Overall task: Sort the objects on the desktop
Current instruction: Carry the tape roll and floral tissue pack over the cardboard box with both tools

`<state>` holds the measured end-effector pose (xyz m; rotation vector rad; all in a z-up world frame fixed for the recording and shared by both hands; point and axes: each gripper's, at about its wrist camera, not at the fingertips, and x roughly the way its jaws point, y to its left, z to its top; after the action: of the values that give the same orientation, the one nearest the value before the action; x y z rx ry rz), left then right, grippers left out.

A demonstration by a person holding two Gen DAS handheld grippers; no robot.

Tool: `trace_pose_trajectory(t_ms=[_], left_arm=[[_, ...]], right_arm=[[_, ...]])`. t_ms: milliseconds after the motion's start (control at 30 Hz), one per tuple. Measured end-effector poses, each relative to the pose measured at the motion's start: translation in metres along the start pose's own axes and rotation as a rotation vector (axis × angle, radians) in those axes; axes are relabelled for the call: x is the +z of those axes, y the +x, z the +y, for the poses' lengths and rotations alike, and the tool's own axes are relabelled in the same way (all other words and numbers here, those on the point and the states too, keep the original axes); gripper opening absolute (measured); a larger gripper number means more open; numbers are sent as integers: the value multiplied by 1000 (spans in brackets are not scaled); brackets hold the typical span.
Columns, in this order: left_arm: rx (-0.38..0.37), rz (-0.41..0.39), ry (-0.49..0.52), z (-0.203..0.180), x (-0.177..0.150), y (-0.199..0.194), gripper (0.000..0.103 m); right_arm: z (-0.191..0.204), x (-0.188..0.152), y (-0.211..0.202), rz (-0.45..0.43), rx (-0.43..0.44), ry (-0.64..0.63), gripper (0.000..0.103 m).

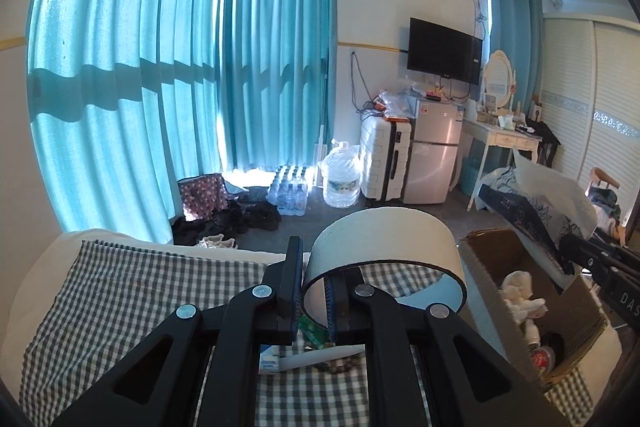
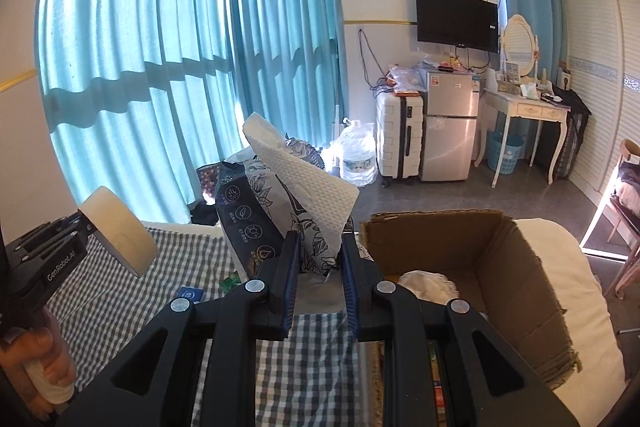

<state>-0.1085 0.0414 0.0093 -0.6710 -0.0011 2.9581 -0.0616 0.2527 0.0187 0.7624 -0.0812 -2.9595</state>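
My left gripper is shut on the wall of a wide white tape roll and holds it above the checked cloth; the roll also shows in the right wrist view. My right gripper is shut on a dark patterned tissue pack with a white sheet sticking out of its top, lifted above the cloth. The pack also shows at the right of the left wrist view. An open cardboard box stands to the right.
The checked cloth covers a white surface. Small items lie under the left gripper: a green packet, a white pen-like stick, a blue-white card. The box holds white crumpled things and a dark round item.
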Motion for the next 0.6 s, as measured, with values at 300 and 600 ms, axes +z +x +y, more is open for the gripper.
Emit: trace_pose_trajectory(t_ms=[300,600], left_arm=[[-70,-7,41,-63,13,-13,9],[-128,-8,89,-120,20,-9,9]], right_arm=[[-55,2,-29,-20,-86,40,19],[-108,3,-50,-39,-167,92,20]])
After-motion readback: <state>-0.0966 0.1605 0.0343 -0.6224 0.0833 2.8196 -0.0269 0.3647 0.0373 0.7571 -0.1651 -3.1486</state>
